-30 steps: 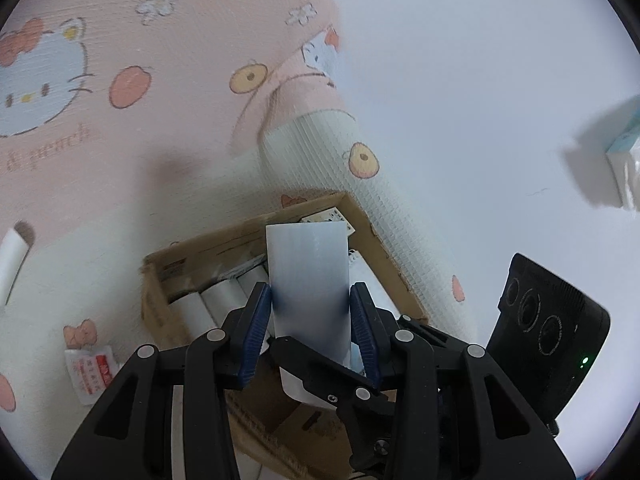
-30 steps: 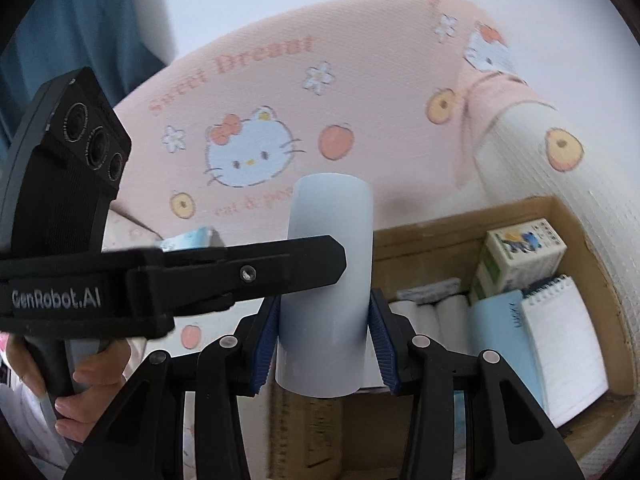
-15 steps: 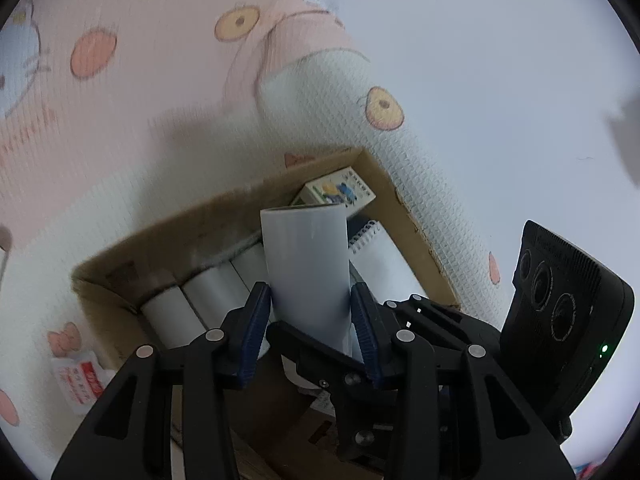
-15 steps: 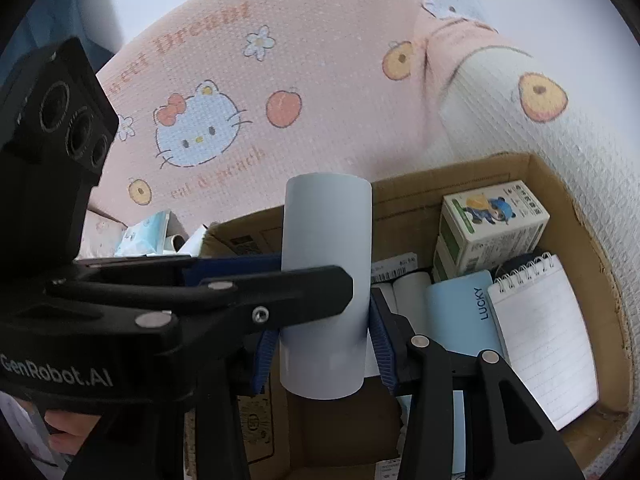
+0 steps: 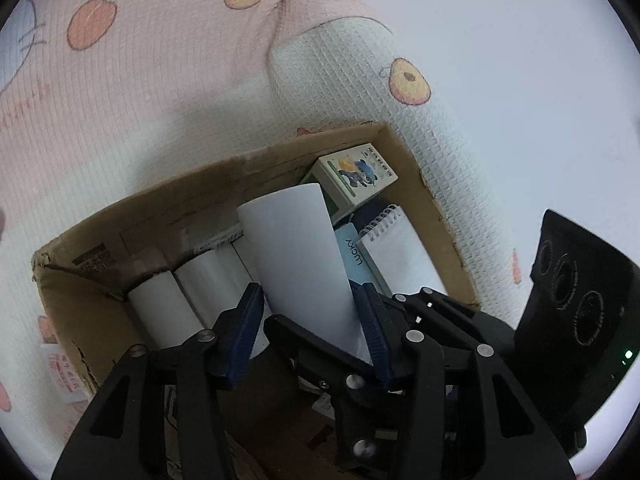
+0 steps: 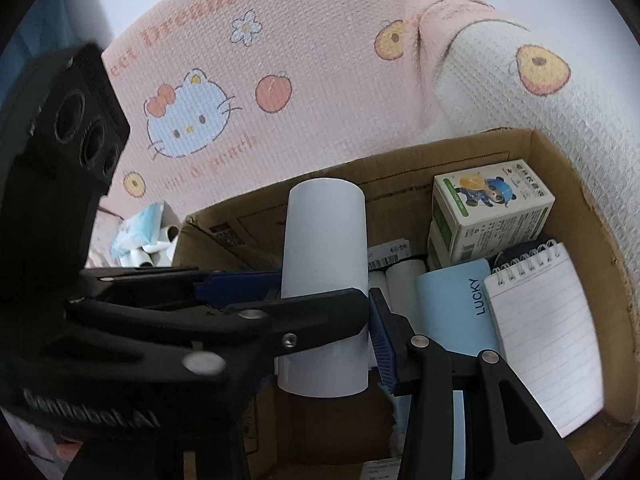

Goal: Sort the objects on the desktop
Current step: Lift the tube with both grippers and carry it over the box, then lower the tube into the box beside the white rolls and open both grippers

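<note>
White roll (image 6: 324, 264), brown cardboard box (image 6: 568, 184), pink cat-print cloth (image 6: 280, 40).

In the brown cardboard box (image 6: 568, 200), my white paper roll (image 6: 324, 240) stands left of the spiral-bound lined notepad (image 6: 548, 332), the small printed carton (image 6: 492, 212) behind it.

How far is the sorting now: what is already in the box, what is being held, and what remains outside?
Done: the cardboard box already holds white rolls, a carton, a blue booklet and a notepad.
In hand: another roll sits over the box, gripped by the right hand-held gripper; the left hand-held gripper is opening around it.
Left: a blue packet and small items remain outside.
</note>
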Action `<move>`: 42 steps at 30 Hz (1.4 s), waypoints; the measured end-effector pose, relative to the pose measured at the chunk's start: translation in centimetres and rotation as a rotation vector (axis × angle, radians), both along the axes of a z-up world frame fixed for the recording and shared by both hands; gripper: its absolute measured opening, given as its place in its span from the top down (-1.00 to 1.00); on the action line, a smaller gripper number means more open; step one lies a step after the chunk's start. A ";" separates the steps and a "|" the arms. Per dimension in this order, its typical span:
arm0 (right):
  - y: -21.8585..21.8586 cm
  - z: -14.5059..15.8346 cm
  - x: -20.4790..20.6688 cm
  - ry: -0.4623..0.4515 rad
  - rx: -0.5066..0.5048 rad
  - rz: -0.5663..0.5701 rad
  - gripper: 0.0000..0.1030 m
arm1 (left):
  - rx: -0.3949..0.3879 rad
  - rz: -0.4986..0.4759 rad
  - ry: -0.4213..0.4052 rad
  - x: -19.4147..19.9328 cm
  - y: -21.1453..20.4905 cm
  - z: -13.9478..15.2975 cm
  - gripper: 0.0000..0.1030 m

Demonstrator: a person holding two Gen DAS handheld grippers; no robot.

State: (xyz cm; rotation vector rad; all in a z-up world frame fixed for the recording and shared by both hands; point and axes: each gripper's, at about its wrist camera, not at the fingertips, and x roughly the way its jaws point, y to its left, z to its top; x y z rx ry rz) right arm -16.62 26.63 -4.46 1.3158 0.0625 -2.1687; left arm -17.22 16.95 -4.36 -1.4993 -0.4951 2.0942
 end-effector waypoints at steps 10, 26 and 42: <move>0.4 -0.8 -0.1 -0.011 0.041 0.009 0.22 | -0.010 0.000 -0.042 -0.3 1.0 -1.2 0.01; 1.9 -0.4 1.0 0.094 0.295 -0.044 0.78 | -0.132 0.028 -0.160 -2.8 2.0 -4.5 0.03; 2.8 0.7 0.7 0.083 0.263 -0.076 0.78 | -0.191 0.248 -0.208 -3.0 -0.1 -5.7 0.12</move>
